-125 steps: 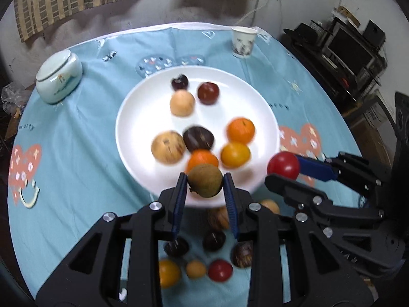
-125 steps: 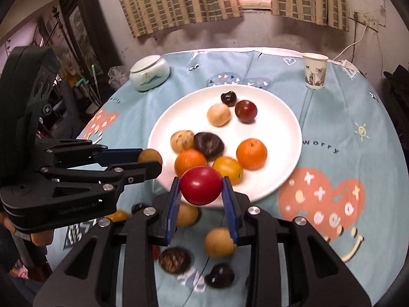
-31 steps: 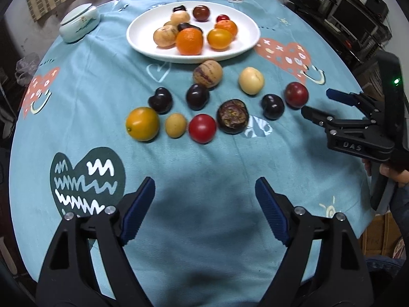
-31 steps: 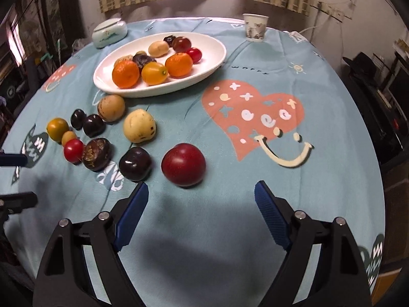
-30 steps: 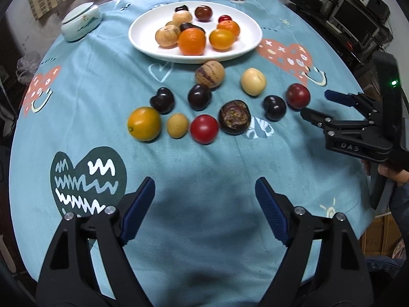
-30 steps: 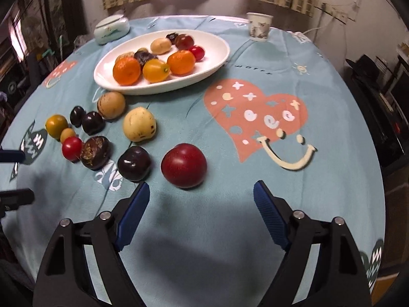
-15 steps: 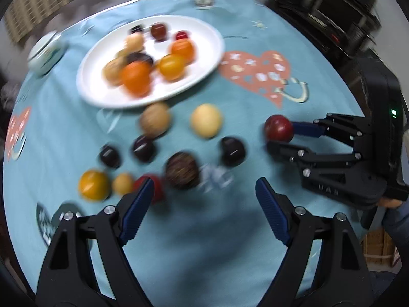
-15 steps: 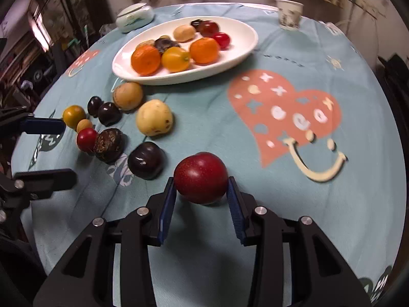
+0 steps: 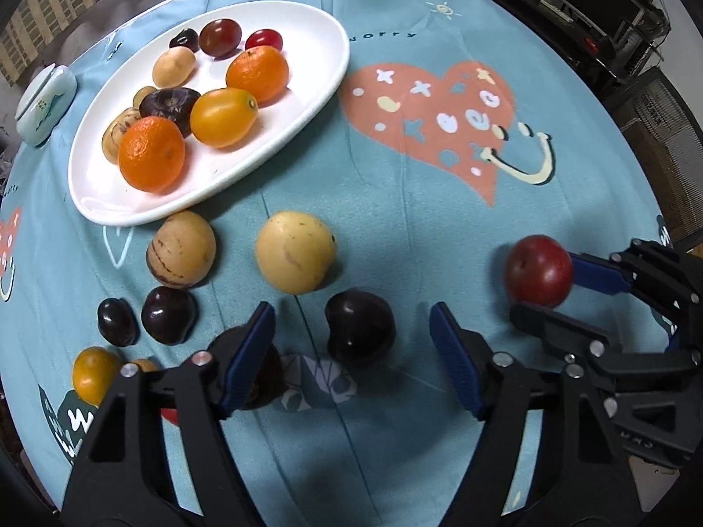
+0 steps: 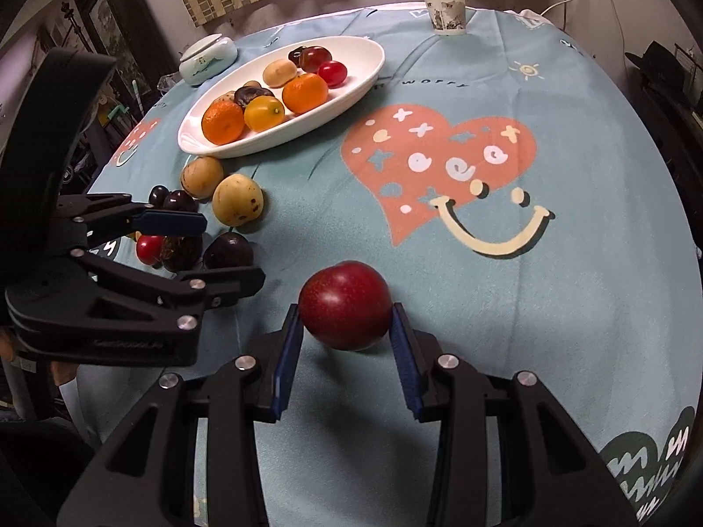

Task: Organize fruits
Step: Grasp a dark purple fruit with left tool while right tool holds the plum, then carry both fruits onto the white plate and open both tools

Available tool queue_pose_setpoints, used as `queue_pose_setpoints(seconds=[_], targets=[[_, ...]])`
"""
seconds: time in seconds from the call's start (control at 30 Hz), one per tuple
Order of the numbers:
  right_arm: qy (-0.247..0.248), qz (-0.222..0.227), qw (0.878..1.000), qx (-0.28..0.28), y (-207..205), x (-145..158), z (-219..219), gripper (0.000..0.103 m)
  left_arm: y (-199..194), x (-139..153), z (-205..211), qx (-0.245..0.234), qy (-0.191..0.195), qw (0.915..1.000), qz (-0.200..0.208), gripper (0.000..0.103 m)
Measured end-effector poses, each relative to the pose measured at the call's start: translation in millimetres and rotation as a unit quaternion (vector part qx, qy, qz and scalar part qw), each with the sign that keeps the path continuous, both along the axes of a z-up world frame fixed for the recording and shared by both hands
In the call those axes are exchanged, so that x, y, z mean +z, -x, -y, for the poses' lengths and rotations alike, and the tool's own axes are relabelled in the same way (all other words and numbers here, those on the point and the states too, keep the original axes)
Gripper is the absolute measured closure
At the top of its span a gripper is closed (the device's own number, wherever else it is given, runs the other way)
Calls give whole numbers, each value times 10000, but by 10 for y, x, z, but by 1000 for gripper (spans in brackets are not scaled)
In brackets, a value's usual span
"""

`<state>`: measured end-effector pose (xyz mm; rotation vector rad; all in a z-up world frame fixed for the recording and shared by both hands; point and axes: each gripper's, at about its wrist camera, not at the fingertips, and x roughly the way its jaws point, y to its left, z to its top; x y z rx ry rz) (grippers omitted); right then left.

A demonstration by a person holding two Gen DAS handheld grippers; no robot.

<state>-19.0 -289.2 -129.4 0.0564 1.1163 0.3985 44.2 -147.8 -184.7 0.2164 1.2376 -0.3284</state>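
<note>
My right gripper (image 10: 347,323) is shut on a dark red plum (image 10: 346,305) just above the blue tablecloth; it also shows in the left wrist view (image 9: 538,271). My left gripper (image 9: 351,342) is open, its jaws on either side of a dark purple plum (image 9: 359,327) on the cloth. A pale yellow fruit (image 9: 295,257) and a tan striped fruit (image 9: 181,248) lie just beyond. A white plate (image 9: 307,83) holds oranges, a yellow fruit and several small dark and red fruits.
Several small fruits lie left of my left gripper: two dark plums (image 9: 147,314), a small orange one (image 9: 93,373), and a wrinkled dark one half hidden behind the left finger. A paper cup (image 10: 443,9) and a lidded ceramic jar (image 10: 206,58) stand at the back.
My right gripper has closed on the red plum and lifted it slightly. My left gripper has moved forward and down, and now brackets the dark purple plum.
</note>
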Motion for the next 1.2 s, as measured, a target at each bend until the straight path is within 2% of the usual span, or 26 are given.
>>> queue_pose_setpoints(seconds=[0.07,0.1,0.17,0.2,0.23,0.47,0.7,1.2], targets=[[-12,-30,10000,-5,7,-7,-11,63,-21,-30,-24,29,-5,10000,-51,46],[-11,-35,10000,-3,10,-8,-16,63,-37,-54,-37,47,4,9999,-98,56],[-9,-31,10000,4,20,-2,-38,63,-43,-57,-60,33,105,9999,-87,60],[-8,-36,10000,2,21,-3,-38,63,-35,-42,-61,-4,195,9998,-96,69],[-3,-38,10000,0,39,4,-48,63,-21,-33,-61,-41,246,9996,-99,70],[-11,-16,10000,-1,163,57,-162,63,109,36,-155,-99,272,9996,-63,70],[-88,-33,9999,131,368,93,-454,63,390,234,-318,-206,242,9993,183,70],[-299,41,9975,638,837,236,-1125,63,842,463,-1167,168,114,9986,493,71]])
